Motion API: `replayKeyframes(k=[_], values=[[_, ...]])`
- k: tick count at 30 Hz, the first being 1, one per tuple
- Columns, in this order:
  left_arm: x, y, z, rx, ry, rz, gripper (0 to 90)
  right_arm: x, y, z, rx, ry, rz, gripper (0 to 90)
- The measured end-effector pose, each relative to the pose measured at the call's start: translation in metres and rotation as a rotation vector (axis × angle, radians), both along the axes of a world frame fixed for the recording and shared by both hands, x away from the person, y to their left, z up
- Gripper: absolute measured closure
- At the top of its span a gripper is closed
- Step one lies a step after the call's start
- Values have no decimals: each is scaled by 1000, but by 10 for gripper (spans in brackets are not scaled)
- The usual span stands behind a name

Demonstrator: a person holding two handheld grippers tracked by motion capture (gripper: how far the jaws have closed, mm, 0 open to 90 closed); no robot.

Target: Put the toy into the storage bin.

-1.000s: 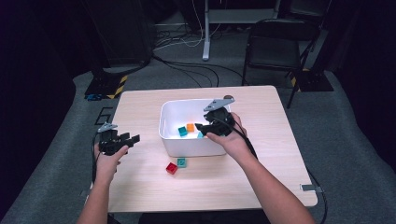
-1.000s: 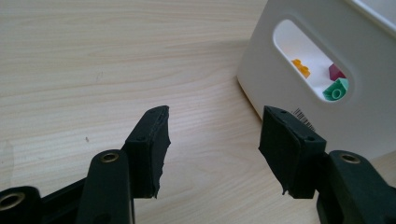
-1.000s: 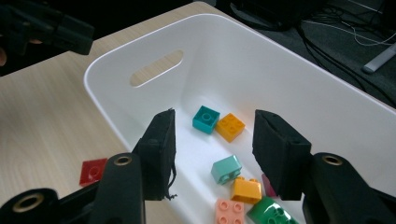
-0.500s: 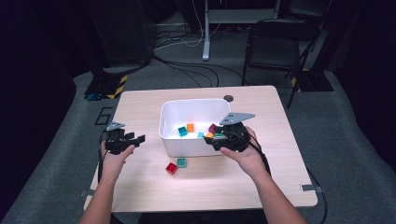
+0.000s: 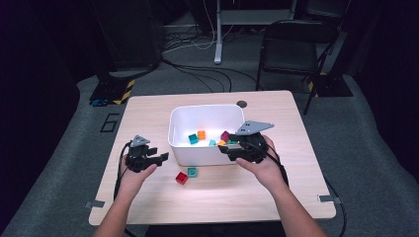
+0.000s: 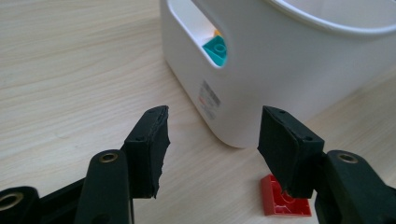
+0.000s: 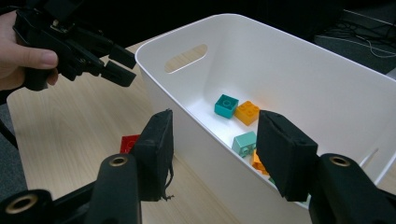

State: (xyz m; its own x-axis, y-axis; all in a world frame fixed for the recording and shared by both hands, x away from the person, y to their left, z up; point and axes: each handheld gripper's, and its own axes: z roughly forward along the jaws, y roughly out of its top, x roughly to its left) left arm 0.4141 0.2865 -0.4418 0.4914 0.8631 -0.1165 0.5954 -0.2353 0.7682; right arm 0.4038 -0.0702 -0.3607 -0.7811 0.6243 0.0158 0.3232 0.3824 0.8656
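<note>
A white bin (image 5: pixel 178 126) stands mid-table and holds several bricks, among them a teal one (image 5: pixel 192 138) and an orange one (image 5: pixel 201 134). A red brick (image 5: pixel 182 178) and a teal brick (image 5: pixel 191 172) lie on the table in front of it. My left gripper (image 5: pixel 162 157) is open and empty, just left of the bin's near left corner (image 6: pixel 261 70), with the red brick (image 6: pixel 285 203) low beside one jaw. My right gripper (image 5: pixel 223 149) hovers at the bin's front wall (image 7: pixel 187 116). Its jaws have just been closing and stay open, gripping nothing.
The light wooden table (image 5: pixel 148 113) has a small dark disc (image 5: pixel 241 104) behind the bin. Beyond the table are a black folding chair (image 5: pixel 291 54), floor cables (image 5: pixel 197 69) and grey carpet. The right gripper view shows the left gripper (image 7: pixel 116 65) at upper left.
My left gripper has slid right toward the bin's corner. My right gripper has drawn back from over the bin's inside to its front wall.
</note>
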Motion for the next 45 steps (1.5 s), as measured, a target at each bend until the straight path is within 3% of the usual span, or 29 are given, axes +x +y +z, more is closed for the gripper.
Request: replayKeyframes(k=[8,18,30,42,45], values=[[-7,-12,-7,-10,5,-11,417,-1,-2,2,14,0,8,446],[-17,-24,-27,-10,6,-39,405,0,-13,7,79,-3,-22,445],[-26,-39,-51,4,60,-81,434,-2,-13,5,62,-8,-29,445],[-26,-50,-60,24,89,-118,479,-1,-11,2,53,1,-34,445],[-25,-52,-63,53,95,-132,508,-1,-10,1,50,4,-35,445]])
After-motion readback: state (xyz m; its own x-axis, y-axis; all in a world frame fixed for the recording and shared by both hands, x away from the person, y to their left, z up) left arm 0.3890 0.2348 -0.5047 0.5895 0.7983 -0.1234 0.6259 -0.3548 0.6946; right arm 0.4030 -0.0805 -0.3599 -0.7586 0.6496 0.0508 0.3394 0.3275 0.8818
